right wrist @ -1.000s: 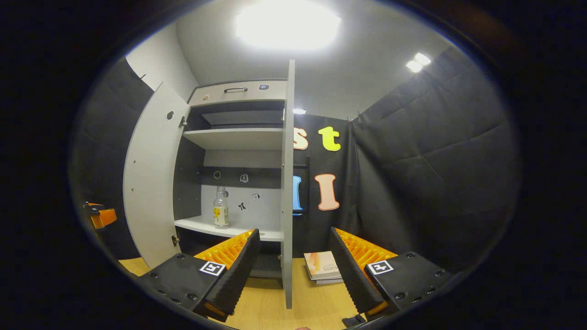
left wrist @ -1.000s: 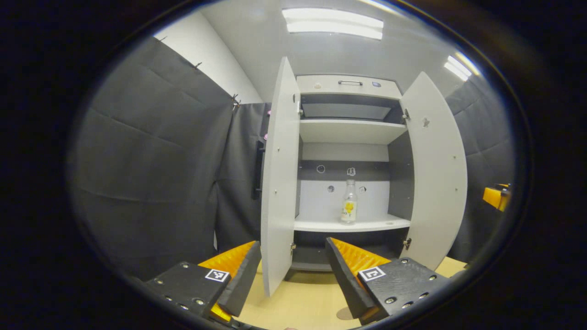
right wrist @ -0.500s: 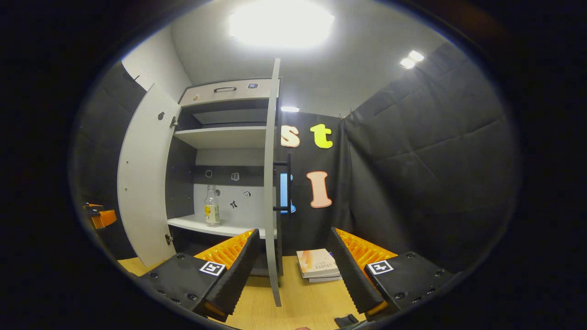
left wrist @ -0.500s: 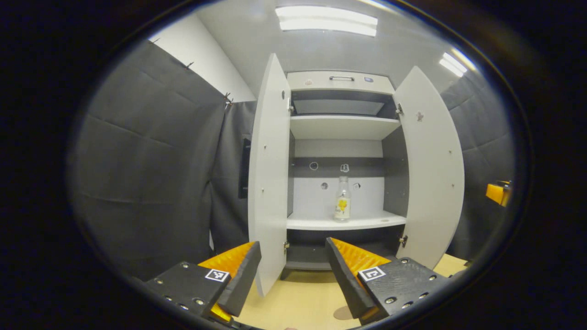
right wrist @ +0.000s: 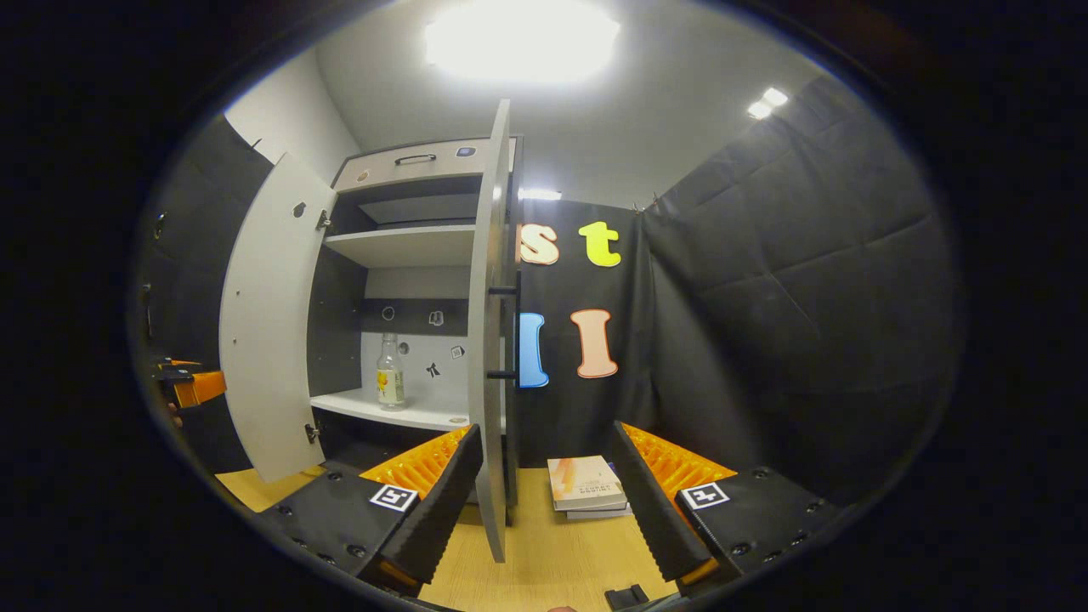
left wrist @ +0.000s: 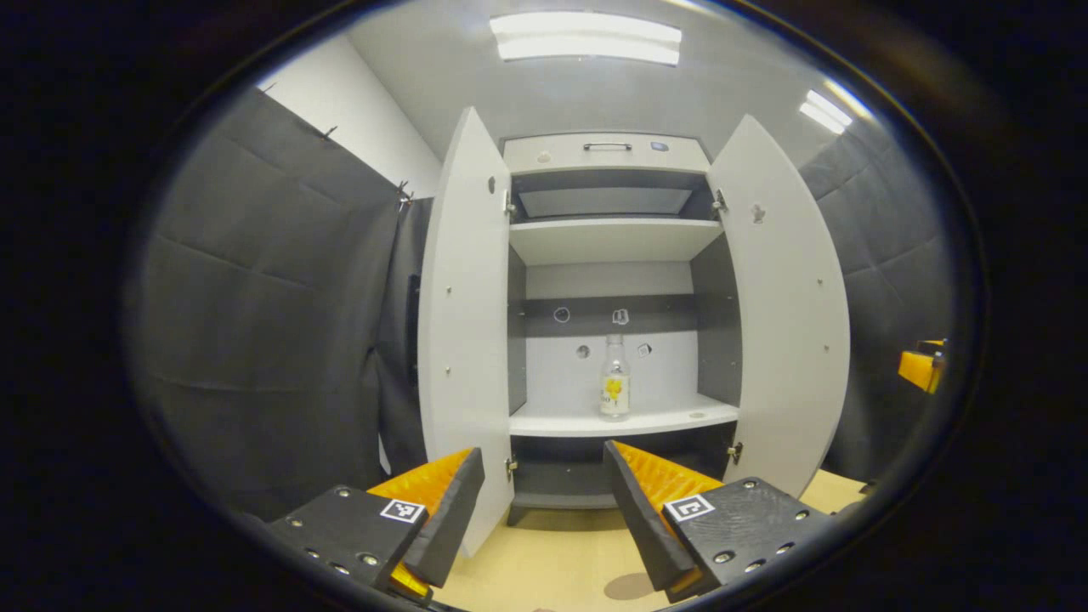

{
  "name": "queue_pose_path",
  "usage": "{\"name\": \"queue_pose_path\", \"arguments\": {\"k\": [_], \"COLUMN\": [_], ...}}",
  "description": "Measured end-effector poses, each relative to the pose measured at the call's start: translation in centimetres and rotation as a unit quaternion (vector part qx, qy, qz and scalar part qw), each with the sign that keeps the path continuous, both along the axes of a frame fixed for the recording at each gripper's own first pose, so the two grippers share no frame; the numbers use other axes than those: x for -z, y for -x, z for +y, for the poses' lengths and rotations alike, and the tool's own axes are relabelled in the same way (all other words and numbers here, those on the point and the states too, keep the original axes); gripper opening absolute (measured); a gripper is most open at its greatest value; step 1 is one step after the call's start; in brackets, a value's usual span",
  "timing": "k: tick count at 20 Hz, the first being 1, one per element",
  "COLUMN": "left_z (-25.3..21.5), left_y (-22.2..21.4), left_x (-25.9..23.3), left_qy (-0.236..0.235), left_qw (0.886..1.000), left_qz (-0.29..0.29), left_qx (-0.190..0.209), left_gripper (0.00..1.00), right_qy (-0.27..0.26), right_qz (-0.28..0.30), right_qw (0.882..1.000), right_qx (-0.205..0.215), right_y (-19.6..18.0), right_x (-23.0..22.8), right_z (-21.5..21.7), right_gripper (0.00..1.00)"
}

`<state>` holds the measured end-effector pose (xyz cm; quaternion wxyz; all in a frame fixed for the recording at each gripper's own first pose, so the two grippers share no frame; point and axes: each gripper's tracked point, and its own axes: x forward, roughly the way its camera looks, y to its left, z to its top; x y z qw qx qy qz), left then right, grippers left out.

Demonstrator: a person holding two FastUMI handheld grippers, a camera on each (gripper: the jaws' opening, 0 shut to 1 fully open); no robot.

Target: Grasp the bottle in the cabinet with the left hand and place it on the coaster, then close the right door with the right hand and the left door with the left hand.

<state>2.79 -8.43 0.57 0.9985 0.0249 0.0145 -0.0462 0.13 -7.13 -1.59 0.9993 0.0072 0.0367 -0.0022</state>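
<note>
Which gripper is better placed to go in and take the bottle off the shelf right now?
Left. The left gripper is open and faces the bottle between both open doors. For the right gripper, the right door stands edge-on straight ahead, with the bottle off to its side.

Around me hung quilted black cloth walls point(right wrist: 790, 280), with a white wall point(left wrist: 365, 127) behind. Ceiling light panels point(left wrist: 586, 38) glared off a grey ceiling. I saw books point(right wrist: 586, 486) stacked on the wooden tabletop point(right wrist: 552, 552).

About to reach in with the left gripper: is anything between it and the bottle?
Nothing visible. Both doors stand open, and the bottle stands alone on the shelf, ahead of the open left gripper.
</note>
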Motion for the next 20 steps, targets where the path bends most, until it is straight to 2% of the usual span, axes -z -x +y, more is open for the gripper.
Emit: {"name": "queue_pose_path", "arguments": {"k": [6, 10, 11, 12, 20], "left_z": [-3.7, -6.3, -6.8, -7.1, -9.2], "left_y": [-1.3, -2.6, -3.1, -3.6, -8.8], "left_x": [-1.6, -3.0, -3.3, -3.8, -5.5], "left_qy": [-0.007, -0.002, -0.001, -0.001, 0.004], "left_qw": [1.000, 1.000, 1.000, 0.999, 0.998], "left_qz": [-0.006, -0.002, -0.003, -0.004, -0.004], "left_qx": [0.007, 0.027, 0.031, 0.033, 0.057], "left_gripper": [0.85, 0.85, 0.85, 0.85, 0.86], "right_qy": [-0.015, -0.016, -0.013, -0.012, -0.012], "right_qz": [0.011, 0.024, 0.025, 0.025, 0.023], "right_qw": [0.999, 0.999, 0.999, 0.999, 0.999], "right_qx": [-0.027, -0.041, -0.042, -0.042, -0.018], "right_y": [0.0, 0.6, 0.7, 0.8, 0.6], "right_x": [1.6, 2.6, 2.6, 2.8, 2.8], "right_z": [-1.7, -2.3, -2.5, -2.7, -4.0], "right_gripper": [0.96, 0.96, 0.92, 0.96, 0.96]}}
